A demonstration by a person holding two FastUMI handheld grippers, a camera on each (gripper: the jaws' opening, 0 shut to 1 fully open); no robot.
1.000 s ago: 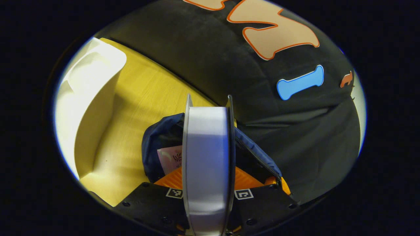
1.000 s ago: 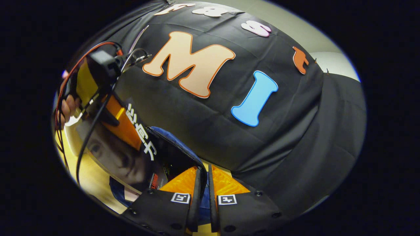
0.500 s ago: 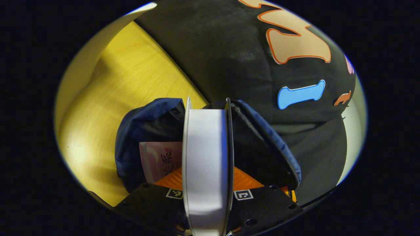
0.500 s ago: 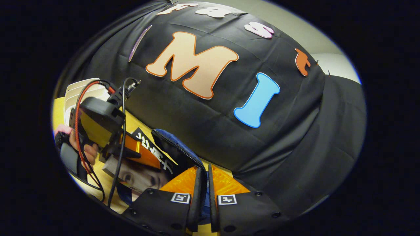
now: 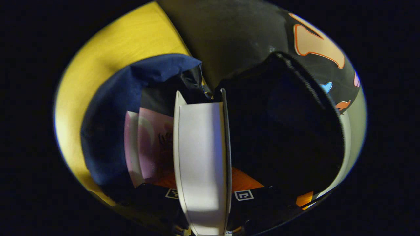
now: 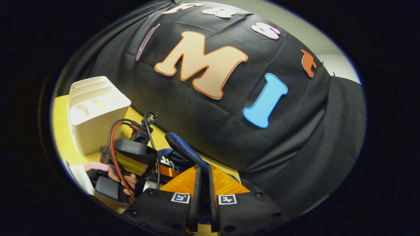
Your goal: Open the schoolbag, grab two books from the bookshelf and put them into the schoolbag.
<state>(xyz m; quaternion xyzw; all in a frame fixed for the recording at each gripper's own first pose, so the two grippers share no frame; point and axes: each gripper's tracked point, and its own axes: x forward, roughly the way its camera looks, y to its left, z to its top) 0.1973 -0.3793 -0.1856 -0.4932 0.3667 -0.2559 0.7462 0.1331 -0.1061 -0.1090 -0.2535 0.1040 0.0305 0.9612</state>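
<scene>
A: Start with the biggest thing; where does the table (image 5: 108, 55) come into it?

B: It carries everything; the schoolbag (image 5: 128, 85) stands on it with its mouth open, and the white bookshelf (image 6: 95, 113) sits well apart from the bag, toward the back, in the right gripper view.

A: How will the bag handle?

B: Soft and floppy, I'd judge; the cloth sags and folds, so the mouth probably won't stay open on its own; the zipper edge (image 6: 188, 154) is the firmest place to hold it.

A: Is that where the right gripper (image 6: 203, 186) is?

B: Yes; its fingers are nearly together and pinch that zipper edge, holding the flap up and back.

A: And the book (image 5: 200, 154)?

B: Stiff and flat, with smooth covers that could slip; it looks fairly light; the left gripper (image 5: 201, 226) clamps it across its thickness, one finger on each cover, page edge facing the camera; the far end is down inside the bag's mouth.

A: Anything already inside?

B: A pink book (image 5: 149, 144) stands just beside the held one, against the near wall of the bag; so this looks like the second book.

A: The risk?

B: The covers sliding if the grip loosens early; better to let go only once the book is deep enough for the bag walls to support it.
</scene>
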